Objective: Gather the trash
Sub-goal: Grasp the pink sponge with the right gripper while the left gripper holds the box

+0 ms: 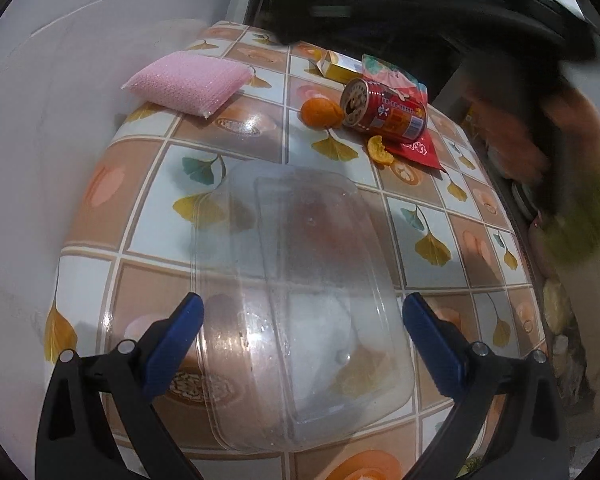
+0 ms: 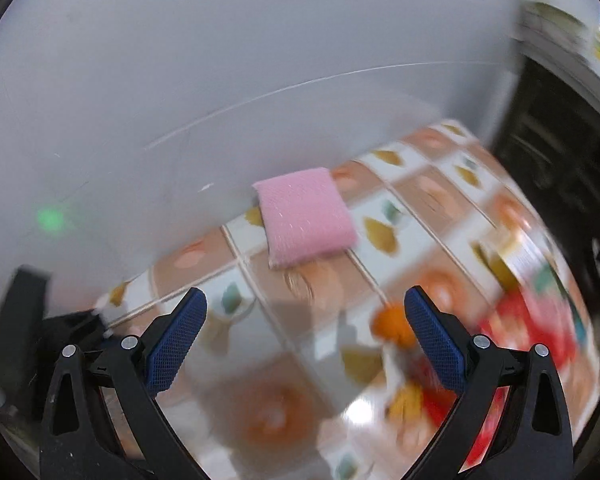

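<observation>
The left gripper (image 1: 302, 330) hangs low over the table (image 1: 148, 196) with its blue-padded fingers (image 1: 178, 344) spread wide, gripping nothing. A clear plastic container (image 1: 300, 304) sits on the tiled-pattern tablecloth right between them; its sides lie just inside the two pads, though I cannot tell whether either pad touches it. Something pale shows through its base, too hazy to name.

Well ahead of that gripper and a little to its right is the cluster of rubbish: a red drink can (image 1: 384, 110) on its side, open end facing back toward the gripper, resting on a red wrapper (image 1: 422, 150). An orange peel (image 1: 320, 113) lies touching the can's mouth on the left, and a smaller peel piece (image 1: 379, 151) sits just in front of the can. Behind the can is a yellow carton (image 1: 338, 67) and a greenish wrapper (image 1: 384, 69). Far ahead to the left, by the wall, lies a pink scouring sponge (image 1: 190, 82).

The right gripper (image 2: 306, 334) is also wide open and empty, held above the table. Its view is badly blurred. The pink sponge (image 2: 306, 216) lies straight ahead of it, the orange peel (image 2: 392, 326) sits just beside its right finger (image 2: 436, 344), and a red smear (image 2: 528, 324) farther right is probably the can and wrapper.
</observation>
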